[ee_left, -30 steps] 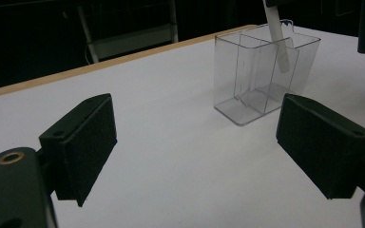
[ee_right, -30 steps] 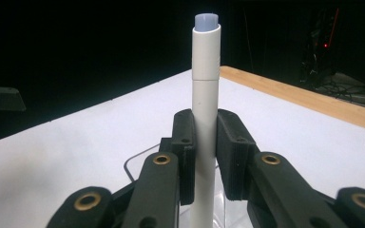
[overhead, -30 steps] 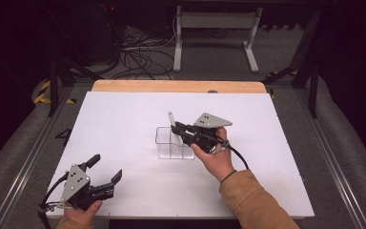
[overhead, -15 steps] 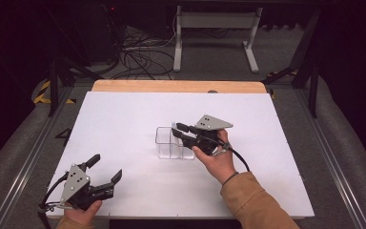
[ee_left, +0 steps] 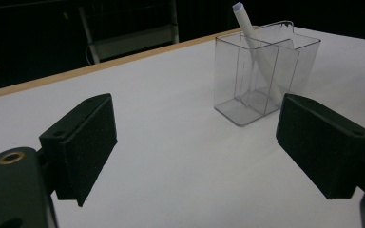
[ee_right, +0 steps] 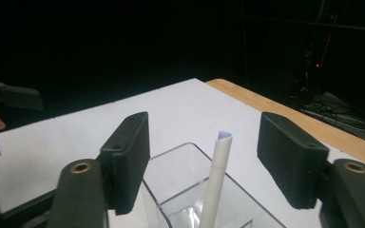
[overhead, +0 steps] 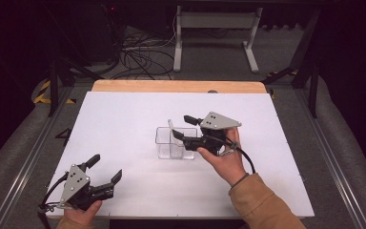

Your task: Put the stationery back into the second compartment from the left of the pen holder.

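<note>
Both right tongs (overhead: 180, 127) pads opened off pen (overhead: 170, 125).

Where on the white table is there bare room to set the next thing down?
Bare: the white table left of the clear holder, up to the wooden edge, and its right side. Crowded: the holder with the white pen and right gripper, jaws just opened.

No readable text, labels or numbers anywhere
</note>
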### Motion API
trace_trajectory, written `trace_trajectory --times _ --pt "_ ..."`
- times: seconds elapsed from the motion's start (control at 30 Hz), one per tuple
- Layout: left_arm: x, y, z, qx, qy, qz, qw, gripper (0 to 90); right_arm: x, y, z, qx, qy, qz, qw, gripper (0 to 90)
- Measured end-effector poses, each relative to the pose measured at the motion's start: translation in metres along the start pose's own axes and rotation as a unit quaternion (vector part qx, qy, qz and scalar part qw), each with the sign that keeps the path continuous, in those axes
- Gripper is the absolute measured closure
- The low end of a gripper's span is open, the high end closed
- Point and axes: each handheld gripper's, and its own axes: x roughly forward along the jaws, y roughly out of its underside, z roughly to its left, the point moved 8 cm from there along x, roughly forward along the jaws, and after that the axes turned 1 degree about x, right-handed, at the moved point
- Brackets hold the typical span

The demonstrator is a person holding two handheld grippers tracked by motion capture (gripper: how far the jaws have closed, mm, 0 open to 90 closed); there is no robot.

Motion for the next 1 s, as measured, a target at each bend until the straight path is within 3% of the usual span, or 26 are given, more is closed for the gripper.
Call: trace_trajectory --times 0.43,0.57,0.83,1.0 --pt "0.000 -0.001 0.001 0.000 -0.003 -0.002 1.0000 14.1 -0.019 -0.011 0.000 -0.018 0.004 -0.007 0.9998 24.0" --pt "-0.001 0.000 0.001 -0.001 -0.003 -0.001 1.0000 14.2 -0.030 -0.009 -0.003 -0.037 0.005 0.011 0.9992 24.1" --pt "0.000 -0.001 0.001 -0.002 -0.004 -0.002 1.0000 14.2 -0.056 -0.003 -0.009 -0.032 0.005 0.020 0.9993 21.6" --pt "0.000 -0.001 0.001 -0.003 -0.005 -0.002 1.0000 14.4 -0.072 0.010 -0.020 -0.039 0.034 0.049 0.9974 14.5"
